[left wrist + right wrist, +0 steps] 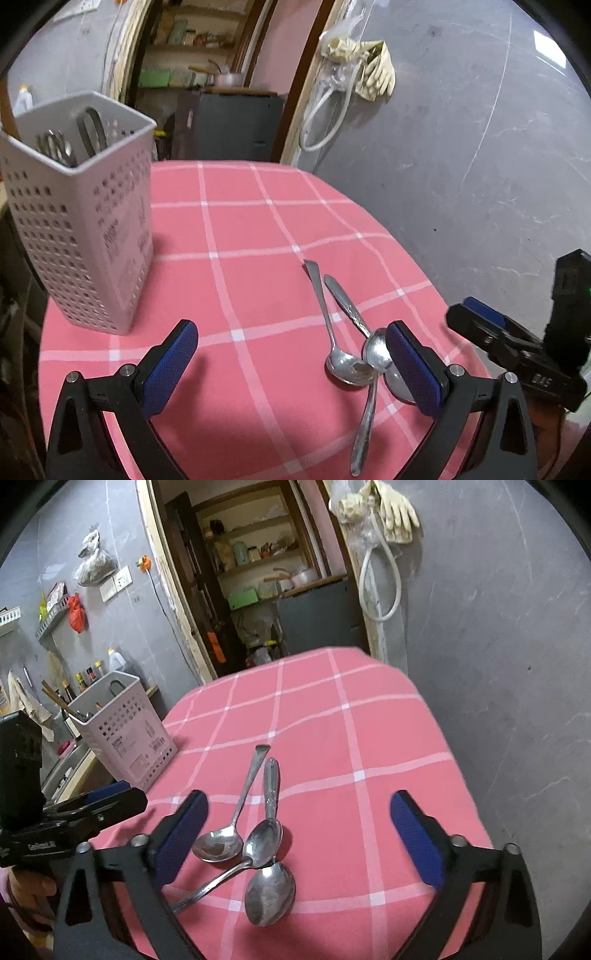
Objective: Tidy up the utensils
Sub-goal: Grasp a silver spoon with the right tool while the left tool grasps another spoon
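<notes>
While both pairs of blue-padded fingers are spread wide and nothing is gripped, the left gripper [291, 363] is held low over the pink checked tablecloth [258, 221], with its right pad [413, 369] just beside the bowls of a cluster of spoons. The right gripper [299, 834] is likewise seen splayed open above the same cloth, the cluster being framed between its fingers, nearer the left pad [181, 834]. Three spoons are counted: a slim spoon [236, 812] lying on the left with its handle pointing away, a patterned-handle spoon [269, 805] just beside it, also with its handle pointing away, and a third spoon [269, 890] nearest the camera, whose handle is crossed under the patterned one's bowl toward the left. Farther off, at the table's left edge, a white perforated utensil holder [85, 221] is stood upright, well apart from the spoons, and metal utensils [55, 147] are seen inside it. Beyond, pale rubber gloves [395, 513] are hung on the grey wall beside a doorway
</notes>
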The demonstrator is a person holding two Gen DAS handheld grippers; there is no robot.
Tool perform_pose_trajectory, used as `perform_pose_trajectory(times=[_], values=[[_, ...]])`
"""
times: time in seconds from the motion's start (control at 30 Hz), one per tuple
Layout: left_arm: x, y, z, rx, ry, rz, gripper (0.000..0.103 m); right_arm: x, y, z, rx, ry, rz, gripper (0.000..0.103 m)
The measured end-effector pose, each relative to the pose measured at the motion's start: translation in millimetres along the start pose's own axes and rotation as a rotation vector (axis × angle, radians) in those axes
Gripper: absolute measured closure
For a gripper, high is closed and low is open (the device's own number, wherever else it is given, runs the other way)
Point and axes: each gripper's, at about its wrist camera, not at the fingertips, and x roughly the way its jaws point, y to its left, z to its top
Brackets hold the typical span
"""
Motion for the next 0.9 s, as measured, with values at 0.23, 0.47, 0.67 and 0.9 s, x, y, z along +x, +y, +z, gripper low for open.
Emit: perform_pose_trajectory(times=[0.23,0.47,0.67,0.9], values=[[23,1,-7,-0.051,0.132,-0.096,0.023,33,2,-10,0.013,0.118,0.049,0.048],[42,-1,-16,-0.121,0.241,-0.168,0.043,52,11,-17,0.009,0.184,0.102,0.073],[48,-1,-17,-0.186,0.315,-0.201,0.063,55,9,-18,0.02,0.198,0.115,0.077],[58,-5,-23,-0.261,0.37,-0.237,0.063,58,11,-20,0.007,0.218,0.121,0.083]])
